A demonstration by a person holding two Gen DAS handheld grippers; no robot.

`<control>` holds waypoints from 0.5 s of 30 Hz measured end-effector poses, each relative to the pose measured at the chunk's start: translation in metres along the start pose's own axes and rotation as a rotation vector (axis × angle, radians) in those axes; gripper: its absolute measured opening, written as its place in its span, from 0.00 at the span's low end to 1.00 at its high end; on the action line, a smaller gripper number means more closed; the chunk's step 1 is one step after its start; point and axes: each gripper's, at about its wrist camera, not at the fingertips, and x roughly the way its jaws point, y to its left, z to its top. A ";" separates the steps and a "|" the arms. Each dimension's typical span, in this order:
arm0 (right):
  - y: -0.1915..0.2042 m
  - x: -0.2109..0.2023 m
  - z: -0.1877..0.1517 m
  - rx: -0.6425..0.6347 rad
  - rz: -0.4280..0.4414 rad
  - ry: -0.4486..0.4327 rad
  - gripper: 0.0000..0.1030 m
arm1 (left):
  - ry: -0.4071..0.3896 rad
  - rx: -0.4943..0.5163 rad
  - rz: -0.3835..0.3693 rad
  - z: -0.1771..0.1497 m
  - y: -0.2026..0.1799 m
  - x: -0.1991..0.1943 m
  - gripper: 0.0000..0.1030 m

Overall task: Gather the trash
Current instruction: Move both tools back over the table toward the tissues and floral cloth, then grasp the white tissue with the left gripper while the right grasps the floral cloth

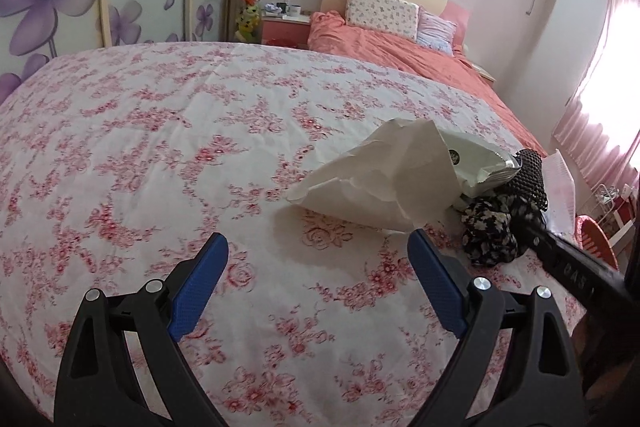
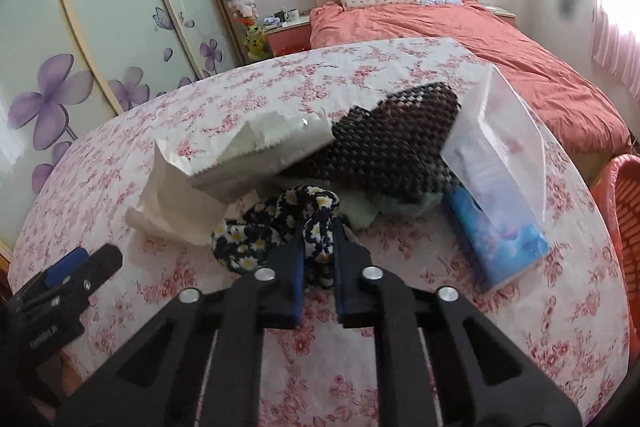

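A heap of items lies on the flower-print tablecloth point(image 1: 160, 147). It holds a crumpled white paper point(image 1: 372, 175) point(image 2: 168, 195), a white packet point(image 2: 264, 151), a black woven mat point(image 2: 392, 139) and a black daisy-print cloth point(image 2: 256, 239) point(image 1: 488, 231). My right gripper point(image 2: 319, 239) is shut on the near end of the daisy-print cloth, which bunches up between its blue pads. My left gripper point(image 1: 318, 239) stands wide open over bare tablecloth, just short of the white paper, with nothing between its fingers. In the right wrist view it shows at the lower left point(image 2: 76, 263).
A blue-and-white tissue box point(image 2: 492, 195) lies right of the heap. An orange slatted basket point(image 2: 620, 211) point(image 1: 596, 239) stands past the table's right edge. Behind are a bed with a coral cover point(image 2: 480, 39), a nightstand point(image 2: 288, 35) and flower-painted wardrobe doors point(image 2: 100, 27).
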 end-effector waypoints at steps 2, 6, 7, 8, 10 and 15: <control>-0.002 -0.008 -0.005 -0.011 -0.015 -0.014 0.07 | 0.000 0.003 0.000 0.003 -0.003 0.002 0.88; -0.008 -0.021 -0.011 -0.014 -0.033 -0.026 0.07 | -0.005 0.021 -0.009 0.011 -0.014 0.009 0.88; -0.011 -0.024 -0.013 -0.010 -0.034 -0.026 0.07 | -0.007 0.029 -0.015 0.013 -0.016 0.012 0.88; -0.012 -0.025 -0.014 -0.008 -0.035 -0.026 0.07 | -0.006 0.041 -0.020 0.015 -0.019 0.014 0.88; -0.015 -0.028 -0.017 -0.006 -0.037 -0.023 0.07 | 0.006 0.066 -0.018 0.019 -0.025 0.022 0.88; -0.018 -0.029 -0.019 -0.004 -0.039 -0.017 0.07 | 0.027 0.104 -0.019 0.028 -0.031 0.040 0.94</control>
